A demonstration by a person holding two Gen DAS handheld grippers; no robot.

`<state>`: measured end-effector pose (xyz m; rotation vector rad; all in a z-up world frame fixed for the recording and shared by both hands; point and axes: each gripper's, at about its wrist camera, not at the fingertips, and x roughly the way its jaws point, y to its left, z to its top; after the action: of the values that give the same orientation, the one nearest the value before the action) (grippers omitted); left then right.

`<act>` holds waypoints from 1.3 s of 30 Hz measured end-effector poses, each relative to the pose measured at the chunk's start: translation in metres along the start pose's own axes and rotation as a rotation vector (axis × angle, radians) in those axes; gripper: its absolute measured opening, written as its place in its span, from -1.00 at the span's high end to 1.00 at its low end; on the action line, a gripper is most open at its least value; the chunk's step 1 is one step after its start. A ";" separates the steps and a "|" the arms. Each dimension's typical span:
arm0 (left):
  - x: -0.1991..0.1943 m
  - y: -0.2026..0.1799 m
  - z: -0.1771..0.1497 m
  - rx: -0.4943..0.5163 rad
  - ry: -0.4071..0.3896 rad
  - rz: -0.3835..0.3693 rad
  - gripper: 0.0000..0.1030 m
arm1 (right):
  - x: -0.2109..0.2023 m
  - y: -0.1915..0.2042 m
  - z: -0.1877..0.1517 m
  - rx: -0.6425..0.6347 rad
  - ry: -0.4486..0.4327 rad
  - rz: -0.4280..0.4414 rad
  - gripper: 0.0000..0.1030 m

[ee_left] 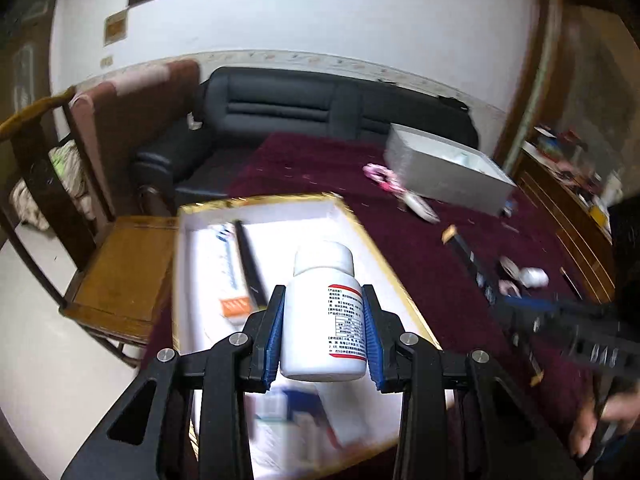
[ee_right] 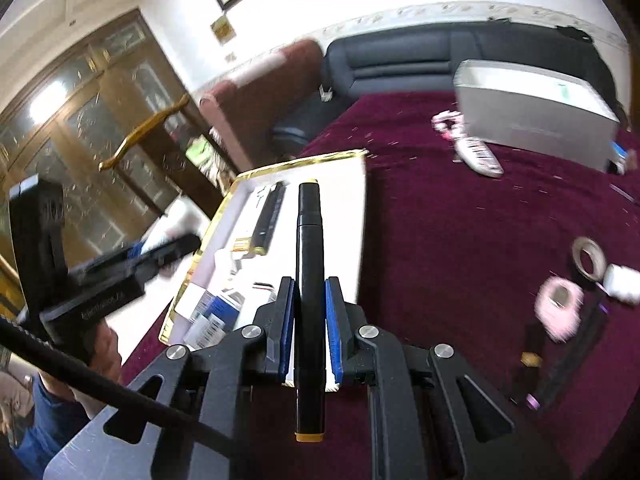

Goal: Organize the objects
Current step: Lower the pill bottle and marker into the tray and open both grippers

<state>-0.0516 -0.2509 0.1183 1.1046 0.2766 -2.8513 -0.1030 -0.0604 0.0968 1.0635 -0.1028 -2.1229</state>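
- The white box with the gold rim (ee_left: 181, 264) sits at the left edge of the dark red table (ee_left: 420, 264). It is open on top. A long black pen (ee_left: 250, 264) and some flat packs already lie inside it.
- The left gripper (ee_left: 324, 332) is closed on a white pill bottle (ee_left: 325, 312). The 2 blue pads squeeze its sides. The bottle stands up in the grip, cap on top, and hangs above the middle of the box.
- I think the bottle only has to go down to land in the box. So the left hand is the nearer 1.
- The right gripper (ee_right: 310, 332) is closed tight on a black marker (ee_right: 308, 280). The marker runs the same way the fingers point. Its yellow end is at the back and its black tip points at the box.
- In the right view the box (ee_right: 362, 208) lies ahead and a bit to the left of the marker tip. The marker's long side lines up with the box's long side, so I think it can slide in beside the pen already there (ee_right: 270, 216).
- More things wait on the table by its right edge: a pink tape roll (ee_right: 558, 308), a grey tape roll (ee_right: 588, 258) and a long black strip (ee_left: 472, 268).
- A grey box (ee_left: 444, 168) stands at the far right corner.
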 end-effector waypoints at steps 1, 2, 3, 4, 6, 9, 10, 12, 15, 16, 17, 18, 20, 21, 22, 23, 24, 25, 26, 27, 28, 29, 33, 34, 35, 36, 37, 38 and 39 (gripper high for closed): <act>0.010 0.006 0.007 -0.005 0.035 -0.007 0.41 | 0.010 0.003 0.006 0.003 0.016 0.003 0.75; 0.022 0.011 0.013 -0.022 0.065 -0.016 0.41 | 0.024 0.006 0.013 0.009 0.038 0.006 0.75; 0.032 0.015 0.017 -0.035 0.085 -0.016 0.41 | 0.035 0.008 0.016 0.011 0.057 0.005 0.75; 0.044 0.017 0.021 -0.036 0.117 -0.024 0.41 | 0.047 0.009 0.021 0.017 0.077 0.000 0.75; 0.068 0.022 0.025 -0.054 0.162 -0.026 0.41 | 0.070 0.009 0.030 0.030 0.109 -0.005 0.75; 0.102 0.026 0.029 -0.072 0.217 -0.008 0.41 | 0.102 0.006 0.040 0.050 0.155 -0.025 0.75; 0.111 0.028 0.031 -0.081 0.224 0.009 0.41 | 0.109 0.004 0.042 0.053 0.170 -0.027 0.75; 0.130 0.034 0.035 -0.100 0.256 0.002 0.41 | 0.123 0.000 0.044 0.060 0.191 -0.043 0.75; 0.151 0.041 0.040 -0.111 0.288 0.030 0.41 | 0.140 -0.003 0.046 0.065 0.231 -0.044 0.75; 0.156 0.042 0.042 -0.110 0.299 0.032 0.41 | 0.145 -0.003 0.045 0.063 0.242 -0.043 0.75; 0.162 0.045 0.043 -0.116 0.309 0.040 0.41 | 0.149 -0.002 0.045 0.058 0.254 -0.043 0.75; 0.167 0.051 0.044 -0.123 0.312 0.048 0.41 | 0.154 -0.001 0.045 0.056 0.263 -0.045 0.75; 0.173 0.058 0.045 -0.142 0.320 0.050 0.41 | 0.161 -0.002 0.043 0.062 0.272 -0.041 0.75; 0.174 0.061 0.045 -0.150 0.320 0.049 0.41 | 0.164 -0.001 0.042 0.062 0.276 -0.036 0.75; 0.177 0.063 0.045 -0.157 0.320 0.049 0.41 | 0.167 -0.001 0.041 0.059 0.281 -0.036 0.75; 0.178 0.065 0.045 -0.160 0.324 0.046 0.41 | 0.170 -0.001 0.040 0.058 0.285 -0.036 0.75; 0.181 0.067 0.045 -0.160 0.330 0.044 0.40 | 0.171 -0.001 0.039 0.061 0.287 -0.033 0.75; 0.182 0.068 0.045 -0.161 0.330 0.045 0.40 | 0.172 -0.001 0.039 0.065 0.285 -0.026 0.75; 0.182 0.068 0.046 -0.158 0.323 0.048 0.40 | 0.174 0.000 0.039 0.066 0.284 -0.019 0.75; 0.183 0.069 0.046 -0.158 0.320 0.050 0.40 | 0.175 0.001 0.038 0.064 0.285 -0.017 0.75; 0.184 0.070 0.047 -0.161 0.318 0.047 0.40 | 0.177 0.001 0.037 0.065 0.286 -0.016 0.75; 0.185 0.072 0.048 -0.169 0.320 0.037 0.40 | 0.179 0.000 0.037 0.066 0.289 -0.013 0.75; 0.184 0.078 0.051 -0.191 0.322 0.015 0.40 | 0.184 0.001 0.035 0.074 0.295 0.001 0.75; 0.184 0.079 0.051 -0.192 0.322 0.011 0.40 | 0.185 0.001 0.035 0.076 0.297 0.004 0.75; 0.183 0.080 0.051 -0.196 0.321 0.006 0.40 | 0.186 0.001 0.034 0.079 0.298 0.005 0.75; 0.183 0.082 0.052 -0.203 0.318 0.004 0.40 | 0.187 0.001 0.034 0.081 0.296 0.006 0.74; 0.183 0.082 0.052 -0.207 0.317 0.006 0.40 | 0.187 0.002 0.034 0.080 0.295 0.003 0.74; 0.183 0.083 0.053 -0.213 0.316 0.005 0.39 | 0.187 0.002 0.034 0.080 0.292 0.000 0.74; 0.182 0.085 0.054 -0.219 0.316 0.001 0.39 | 0.185 0.003 0.032 0.082 0.291 0.000 0.74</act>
<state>-0.2108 -0.3446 0.0222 1.4968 0.5901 -2.5563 -0.1942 -0.1911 -0.0027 1.4086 -0.0501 -1.9540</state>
